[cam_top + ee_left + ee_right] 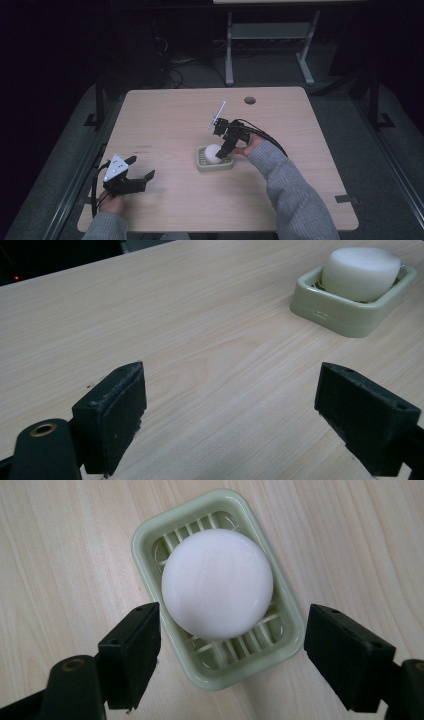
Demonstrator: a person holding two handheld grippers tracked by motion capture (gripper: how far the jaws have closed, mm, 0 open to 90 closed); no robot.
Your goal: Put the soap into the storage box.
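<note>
This looks like a lab or test room: a plain light-wood table (165,115) with a cable hole (249,100) stands on grey carpet (385,165), loose cables (172,67) trail behind it (dark surroundings), and another metal-framed workbench (270,35) sits beyond.

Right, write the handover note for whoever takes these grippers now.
Right gripper: open, poised above the round white soap bar, jaws either side of it, not gripping.
Left gripper: open, holding nothing, low over the light wooden table near its front left.
The soap lies in the pale green slatted plastic soap dish mid-table.
Done: the soap sits in the dish.
Left: likely either close on the soap or back the right gripper away.
</note>
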